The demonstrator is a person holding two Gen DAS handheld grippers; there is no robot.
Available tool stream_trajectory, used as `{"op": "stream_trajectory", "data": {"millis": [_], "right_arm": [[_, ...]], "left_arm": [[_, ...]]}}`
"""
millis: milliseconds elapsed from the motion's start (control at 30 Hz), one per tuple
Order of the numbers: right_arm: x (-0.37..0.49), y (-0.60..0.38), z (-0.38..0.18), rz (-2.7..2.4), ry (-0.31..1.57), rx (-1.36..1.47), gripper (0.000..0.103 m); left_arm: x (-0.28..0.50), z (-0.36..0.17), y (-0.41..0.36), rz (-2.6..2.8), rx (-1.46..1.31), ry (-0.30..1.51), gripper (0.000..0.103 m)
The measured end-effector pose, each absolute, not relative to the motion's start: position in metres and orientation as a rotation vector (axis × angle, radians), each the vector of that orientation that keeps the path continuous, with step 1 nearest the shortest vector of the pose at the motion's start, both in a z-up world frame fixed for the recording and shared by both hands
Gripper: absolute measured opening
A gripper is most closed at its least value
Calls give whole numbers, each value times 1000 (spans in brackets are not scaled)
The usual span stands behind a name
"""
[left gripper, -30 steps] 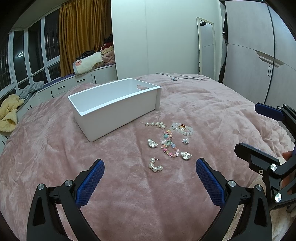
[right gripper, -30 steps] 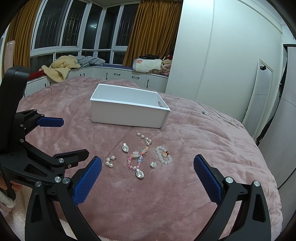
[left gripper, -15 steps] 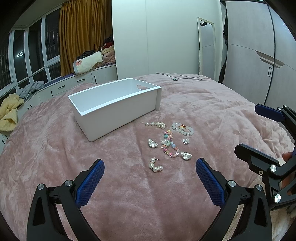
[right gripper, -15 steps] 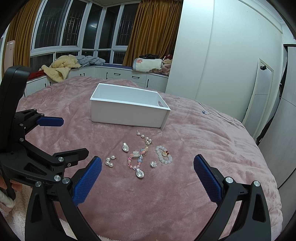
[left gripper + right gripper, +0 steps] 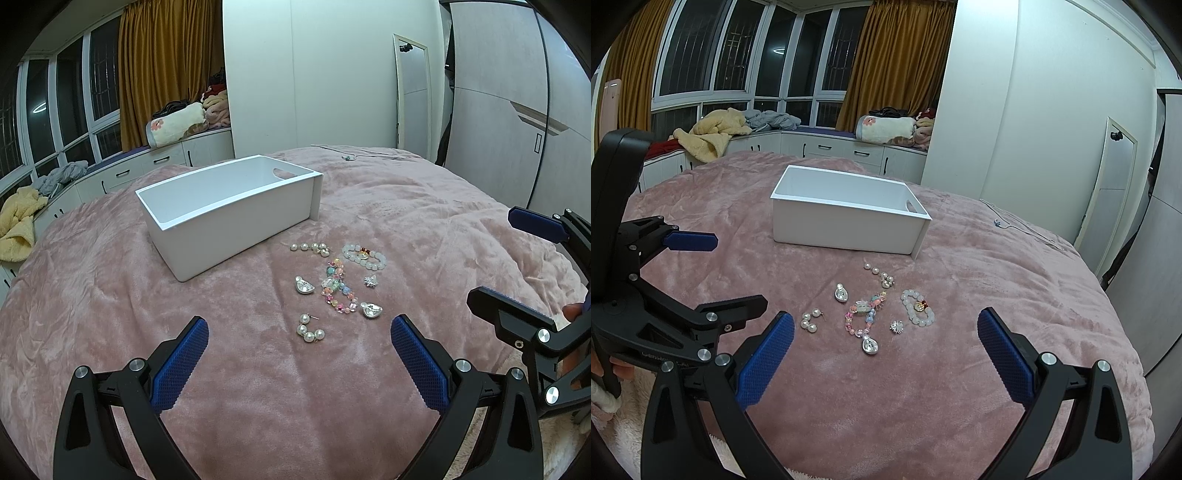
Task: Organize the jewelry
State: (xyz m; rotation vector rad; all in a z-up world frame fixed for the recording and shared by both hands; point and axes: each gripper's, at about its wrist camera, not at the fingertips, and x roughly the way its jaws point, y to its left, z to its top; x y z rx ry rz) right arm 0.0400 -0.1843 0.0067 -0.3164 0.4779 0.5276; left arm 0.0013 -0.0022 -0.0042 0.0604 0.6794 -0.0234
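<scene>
Apparently nothing is sorted yet: the pearl, bead and silver jewelry pieces [image 5: 334, 284] lie scattered on the pink plush bed [image 5: 110, 295], at five o'clock from the seemingly empty white rectangular plastic box [image 5: 229, 210]; left claw [image 5: 299, 365] and right claw [image 5: 886, 354] are both spread, holding nothing.

I'm working in a home bedroom. I see a bed [image 5: 960, 369] under a pink blanket, a curtain [image 5: 890, 62] at a bay window [image 5: 713, 55], folded bedding [image 5: 886, 129] on low cabinets [image 5: 834, 151], and a wardrobe [image 5: 517, 110].

box [image 5: 229, 206] on bed [image 5: 110, 295] | jewelry [image 5: 338, 284] before box, on bed | necklace [image 5: 347, 157] behind box
</scene>
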Motion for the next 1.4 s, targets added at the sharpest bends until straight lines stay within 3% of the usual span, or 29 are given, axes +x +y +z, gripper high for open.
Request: {"op": "stream_trajectory", "data": {"millis": [767, 1400], "right_arm": [[41, -185, 3, 522, 489, -326, 98], [99, -190, 9, 432, 627, -226, 98]], "left_arm": [[0, -4, -3, -23, 53, 677, 100], [30, 2, 16, -7, 6, 731, 100]]}}
